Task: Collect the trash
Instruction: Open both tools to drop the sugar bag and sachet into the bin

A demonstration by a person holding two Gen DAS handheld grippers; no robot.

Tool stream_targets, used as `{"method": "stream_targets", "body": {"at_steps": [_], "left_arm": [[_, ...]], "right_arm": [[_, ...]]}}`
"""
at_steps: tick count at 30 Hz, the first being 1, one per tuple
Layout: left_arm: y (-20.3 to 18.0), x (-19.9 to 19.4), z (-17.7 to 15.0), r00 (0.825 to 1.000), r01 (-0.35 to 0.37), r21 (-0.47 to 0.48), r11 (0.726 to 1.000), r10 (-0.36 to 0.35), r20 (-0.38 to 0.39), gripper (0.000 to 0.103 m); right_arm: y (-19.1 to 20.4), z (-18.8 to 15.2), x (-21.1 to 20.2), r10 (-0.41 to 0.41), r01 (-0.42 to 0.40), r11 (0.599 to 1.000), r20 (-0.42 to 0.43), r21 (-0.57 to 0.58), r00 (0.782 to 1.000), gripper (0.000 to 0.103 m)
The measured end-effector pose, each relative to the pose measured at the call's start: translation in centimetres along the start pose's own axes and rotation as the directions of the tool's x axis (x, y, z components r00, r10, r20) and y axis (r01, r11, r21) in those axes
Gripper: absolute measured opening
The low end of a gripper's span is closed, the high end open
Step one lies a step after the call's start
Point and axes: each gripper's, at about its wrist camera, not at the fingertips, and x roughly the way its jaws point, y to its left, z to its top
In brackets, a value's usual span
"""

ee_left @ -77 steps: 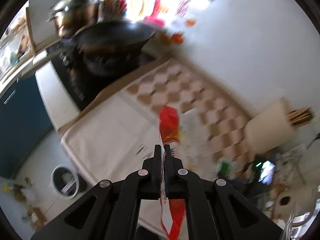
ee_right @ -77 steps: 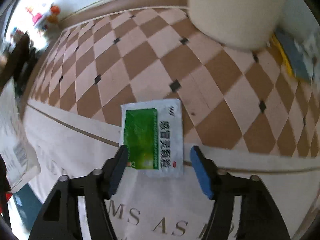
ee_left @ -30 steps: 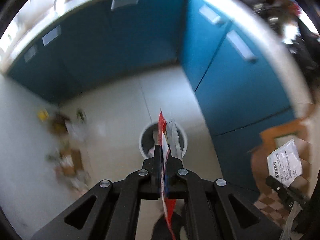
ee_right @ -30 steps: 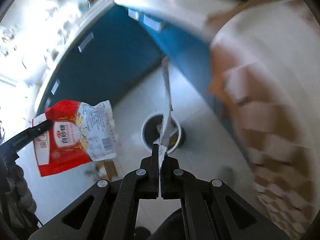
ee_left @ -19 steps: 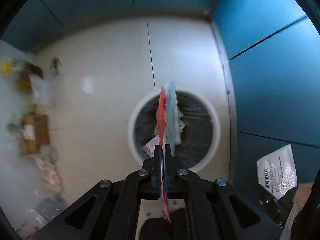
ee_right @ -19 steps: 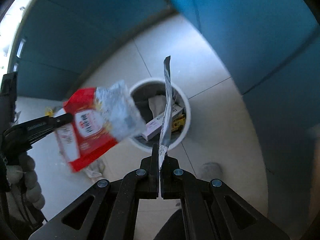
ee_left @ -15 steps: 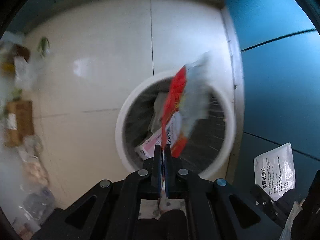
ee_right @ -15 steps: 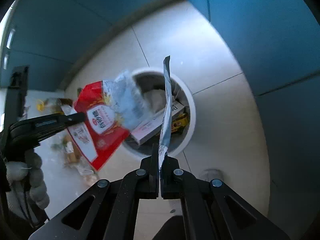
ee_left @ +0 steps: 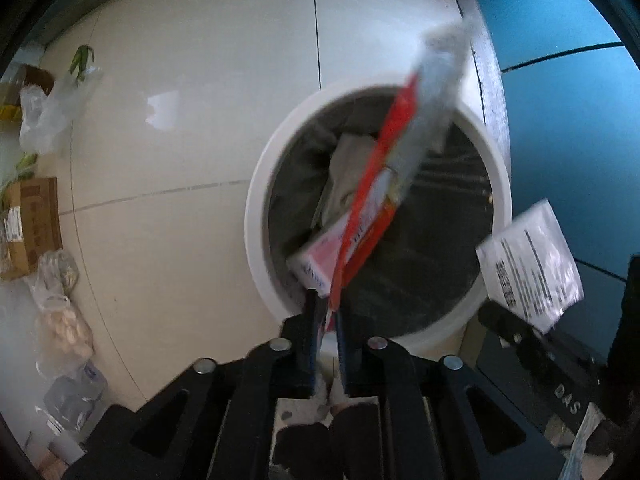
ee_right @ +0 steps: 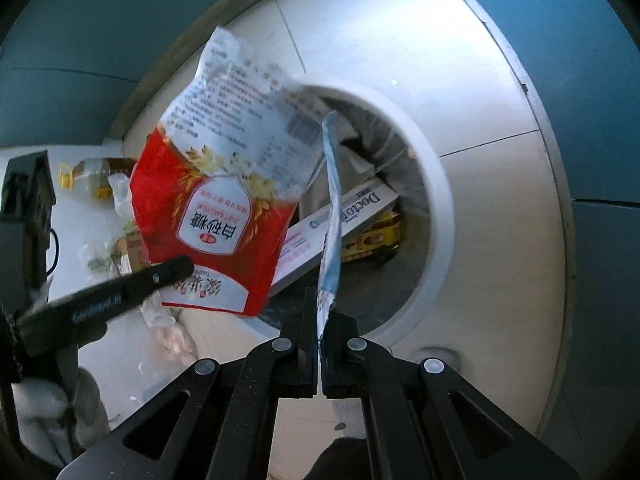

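Note:
A round white trash bin (ee_left: 256, 216) with a dark liner stands on the floor just below both grippers. My left gripper (ee_left: 326, 304) is over its near rim and its jaws are opening. A narrow gap shows between them. The red and white snack bag (ee_left: 376, 200) still has its lower end in that gap and leans blurred to the upper right. The right wrist view shows the bag (ee_right: 224, 200) flat-on above the left gripper (ee_right: 176, 270). My right gripper (ee_right: 323, 312) is shut on a white sachet (ee_right: 330, 220), seen edge-on over the bin (ee_right: 440, 208).
A white and pink box (ee_right: 352, 216) and a yellow packet (ee_right: 376, 236) lie in the bin. Blue cabinet fronts (ee_left: 560, 80) stand close on the right. A cardboard box (ee_left: 30, 224), plastic bags (ee_left: 56, 112) and an oil bottle (ee_right: 86, 172) litter the pale tiled floor.
Both grippers have dropped from table height to just above the bin. The left jaws have parted slightly and the red bag has tipped over to the right. The right gripper has closed on the sachet.

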Motion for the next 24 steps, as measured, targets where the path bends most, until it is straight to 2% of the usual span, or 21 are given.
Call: {"method": "stream_targets", "body": {"at_steps": [2,3,4,7,9,11,12,13,16,18,19,20,24], "left_arm": [[0.0,-0.4,-0.3,1.000,-0.018,0.006,1.000,0.018,0.015,0.046],[0.1,-1.0,-0.5,0.999,-0.027,0.004,1.000,0.027,0.042,0.079],[0.1,-1.3,-0.4,0.998,-0.031,0.002,1.000,0.031,0.062,0.099],[0.2,-3.0,-0.6,0.991,-0.054,-0.011,0.999,0.054,0.124,0.100],[0.4,-4.3,-0.9,0.983,-0.073,-0.022,0.997,0.075,0.165,0.100],[0.7,-5.6,-1.3,0.972,-0.098,-0.038,0.994,0.104,0.209,0.100],[0.8,-6.1,-1.5,0.966,-0.106,-0.044,0.993,0.114,0.231,0.100],[0.7,-6.9,-1.9,0.958,-0.123,-0.052,0.991,0.132,0.254,0.100],[0.3,-9.3,-3.0,0.924,-0.197,-0.073,0.978,0.210,0.319,0.100],[-0.2,-11.0,-4.1,0.904,-0.238,-0.084,0.967,0.253,0.346,0.100],[-0.4,-12.0,-4.9,0.895,-0.248,-0.092,0.964,0.265,0.358,0.100],[-0.7,-13.0,-5.7,0.888,-0.256,-0.100,0.961,0.275,0.369,0.100],[-1.7,-16.8,-9.1,0.879,-0.255,-0.120,0.960,0.281,0.385,0.100]], "right_arm": [[0.2,0.4,0.7,0.001,-0.001,1.000,-0.009,-0.005,1.000,0.000],[0.4,0.9,1.2,0.006,-0.006,1.000,-0.013,-0.005,1.000,0.000],[0.5,1.1,1.5,0.010,-0.010,1.000,-0.015,-0.009,1.000,0.000],[0.7,1.4,1.6,0.014,-0.015,1.000,-0.032,-0.018,0.999,0.002],[1.2,1.2,1.0,0.011,-0.012,1.000,-0.039,-0.021,0.999,0.012],[1.6,0.9,0.2,0.002,-0.003,0.999,-0.031,-0.033,1.000,0.046],[1.5,0.9,-0.2,0.004,-0.004,0.999,-0.025,-0.034,1.000,0.053],[2.2,0.8,-0.5,-0.004,0.003,0.999,-0.016,-0.035,1.000,0.058],[2.8,0.4,-2.1,-0.031,0.031,0.998,-0.001,-0.056,1.000,0.060],[3.5,0.0,-3.7,-0.082,0.084,0.993,0.025,-0.086,0.996,0.073],[4.2,-0.3,-4.8,-0.115,0.120,0.987,0.046,-0.104,0.992,0.087],[4.6,-0.7,-5.8,-0.143,0.151,0.981,0.070,-0.120,0.987,0.096],[6.0,-2.9,-10.8,-0.225,0.248,0.956,0.152,-0.157,0.962,0.103]]}}
